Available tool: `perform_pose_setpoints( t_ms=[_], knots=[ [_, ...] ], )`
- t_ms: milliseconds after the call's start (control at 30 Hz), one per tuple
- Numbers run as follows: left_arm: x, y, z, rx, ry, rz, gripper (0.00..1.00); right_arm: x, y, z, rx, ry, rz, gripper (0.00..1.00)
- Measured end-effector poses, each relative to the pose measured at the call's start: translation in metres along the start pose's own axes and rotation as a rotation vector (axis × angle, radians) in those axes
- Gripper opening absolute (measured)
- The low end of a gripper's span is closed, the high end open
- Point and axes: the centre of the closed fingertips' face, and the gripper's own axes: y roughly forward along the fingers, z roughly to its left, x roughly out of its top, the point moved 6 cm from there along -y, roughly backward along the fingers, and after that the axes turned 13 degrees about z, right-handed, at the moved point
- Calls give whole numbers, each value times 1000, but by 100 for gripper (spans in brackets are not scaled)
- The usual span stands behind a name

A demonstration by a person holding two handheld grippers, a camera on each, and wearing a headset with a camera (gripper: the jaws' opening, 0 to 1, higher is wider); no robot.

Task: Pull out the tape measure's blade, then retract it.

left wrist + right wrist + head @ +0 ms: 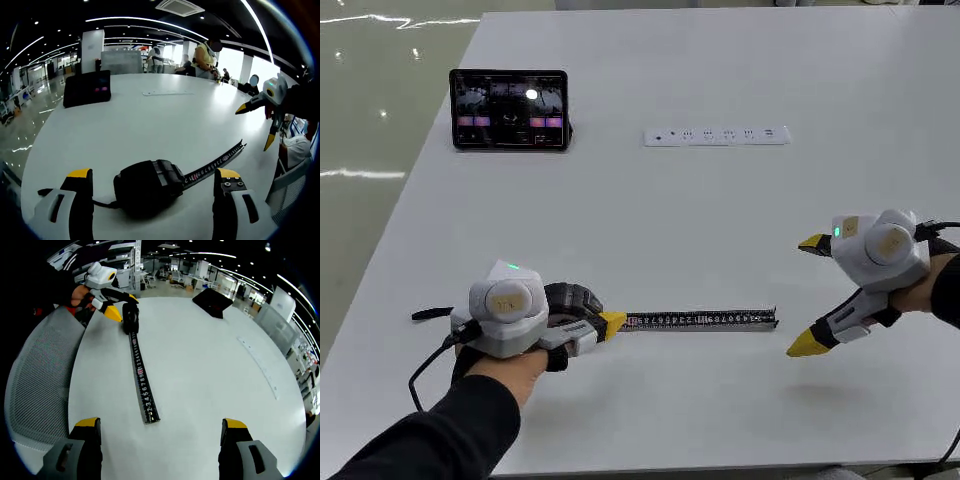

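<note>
- The tape measure's black case [572, 298] sits on the tabletop [720, 220] between the jaws of the left gripper [152, 174]. Those jaws stand apart, and the left gripper view shows a strip of bare surface on either side of the case, so they bracket it rather than pinch it.
- The blade [700, 320] is out of the case and lies flat. Its long axis runs straight from the mouth of the left jaws toward the right gripper [807, 295].
- The blade's free end [150, 417] stops just ahead of the right jaws, roughly centred between them. They are spread wide and hold nothing.
- A thin strap [430, 313] trails from the case, behind the left jaws.
- From where I stand, the pull-out looks done and the retraction comes next. The left gripper is the nearer one to the case, the right the nearer one to the tip.
- The blade should run back along its own line into the left jaws' gap, so the right jaws need only guide the tip or keep clear.
- Far ahead of both jaws stand a tablet [510, 108] and a white power strip [715, 135].
</note>
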Motion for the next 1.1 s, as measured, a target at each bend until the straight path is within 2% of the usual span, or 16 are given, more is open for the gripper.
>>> perform_pose_setpoints(
  t_ms=[100,300,400,500,633,833,1000,1100],
  knots=[
    [0,1,6,49,-23,-31,99,0,6,-3,5,-14,19,99],
    [-1,8,9,78,-22,-60,99,1,14,-6,21,-26,35,99],
    [-2,9,11,89,-59,-69,99,1,15,-7,25,-36,38,95],
    [-3,10,13,109,-65,-78,99,1,17,-6,34,-37,42,93],
    [-4,13,12,112,-47,-83,99,1,17,-6,46,-50,38,79],
    [-4,11,13,119,-63,-93,99,-2,19,-2,75,-63,49,57],
    [-2,10,14,123,-56,-101,99,-2,25,4,88,-107,64,46],
    [-1,12,16,126,-60,-101,99,-3,31,1,90,-126,72,40]
  ],
)
